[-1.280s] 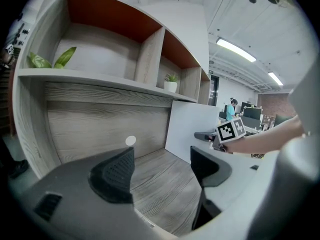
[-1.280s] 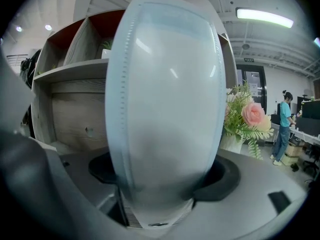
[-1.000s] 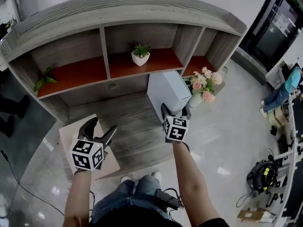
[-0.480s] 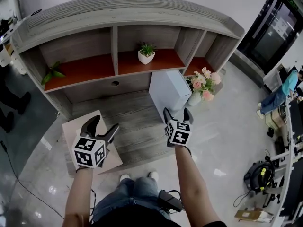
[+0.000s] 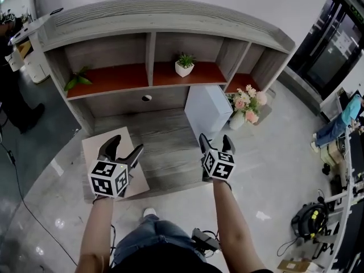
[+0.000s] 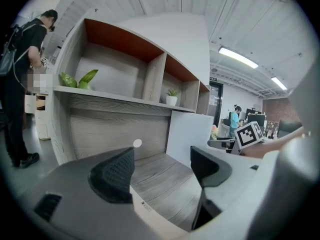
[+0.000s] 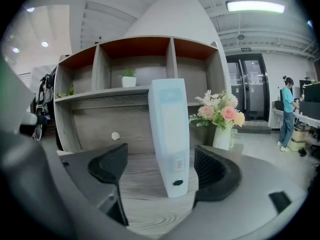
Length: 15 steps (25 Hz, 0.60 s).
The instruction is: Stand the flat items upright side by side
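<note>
White binder (image 5: 206, 110) stands upright on the wooden platform (image 5: 165, 152) of the shelf unit (image 5: 170, 21), toward the right, near a vase of flowers (image 5: 247, 104). The right gripper (image 5: 215, 138) hovers just on the near side of it, jaws wide apart and gripping nothing — its own view shows the binder's spine (image 7: 170, 134) lined up between them. A flat beige item (image 5: 94, 147) — possibly a folder — lies at the platform's near left edge. The left gripper (image 5: 126, 144) hangs over it, jaws spread wide, empty.
</note>
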### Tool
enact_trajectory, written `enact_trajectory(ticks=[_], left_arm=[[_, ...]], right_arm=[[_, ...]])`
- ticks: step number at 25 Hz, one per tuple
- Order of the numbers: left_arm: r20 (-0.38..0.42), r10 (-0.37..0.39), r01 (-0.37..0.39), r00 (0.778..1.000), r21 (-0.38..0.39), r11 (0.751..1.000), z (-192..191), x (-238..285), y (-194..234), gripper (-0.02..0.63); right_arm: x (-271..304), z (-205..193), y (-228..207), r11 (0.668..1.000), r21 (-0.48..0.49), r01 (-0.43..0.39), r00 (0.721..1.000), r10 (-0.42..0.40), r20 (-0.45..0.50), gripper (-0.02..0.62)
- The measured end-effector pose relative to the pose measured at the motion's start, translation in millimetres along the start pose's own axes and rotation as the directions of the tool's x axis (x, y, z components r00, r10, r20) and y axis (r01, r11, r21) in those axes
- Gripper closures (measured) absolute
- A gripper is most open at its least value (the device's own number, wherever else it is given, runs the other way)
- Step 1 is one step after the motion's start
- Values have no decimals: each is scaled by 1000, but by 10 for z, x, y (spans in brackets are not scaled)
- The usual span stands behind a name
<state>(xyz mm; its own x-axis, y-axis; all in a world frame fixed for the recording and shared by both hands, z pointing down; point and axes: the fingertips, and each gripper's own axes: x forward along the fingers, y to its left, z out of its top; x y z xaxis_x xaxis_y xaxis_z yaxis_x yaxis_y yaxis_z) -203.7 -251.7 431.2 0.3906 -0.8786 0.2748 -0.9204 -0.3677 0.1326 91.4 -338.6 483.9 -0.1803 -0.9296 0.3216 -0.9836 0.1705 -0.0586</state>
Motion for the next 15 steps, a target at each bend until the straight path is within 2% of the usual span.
enact_trajectory(ticks=[4, 8, 15], left_arm=[[6, 48, -47, 999, -18, 999, -19, -218, 4, 249], [7, 107, -106, 994, -41, 993, -67, -487, 40, 249], [5, 217, -216, 976, -74, 974, -232, -1066, 152, 249]], right_arm=[[-216, 18, 73, 999, 12, -39, 999, 39, 2, 190], [-412, 66, 265, 994, -19, -112, 994, 112, 13, 192], [-668, 81, 766, 964, -37, -263, 964, 264, 36, 192]])
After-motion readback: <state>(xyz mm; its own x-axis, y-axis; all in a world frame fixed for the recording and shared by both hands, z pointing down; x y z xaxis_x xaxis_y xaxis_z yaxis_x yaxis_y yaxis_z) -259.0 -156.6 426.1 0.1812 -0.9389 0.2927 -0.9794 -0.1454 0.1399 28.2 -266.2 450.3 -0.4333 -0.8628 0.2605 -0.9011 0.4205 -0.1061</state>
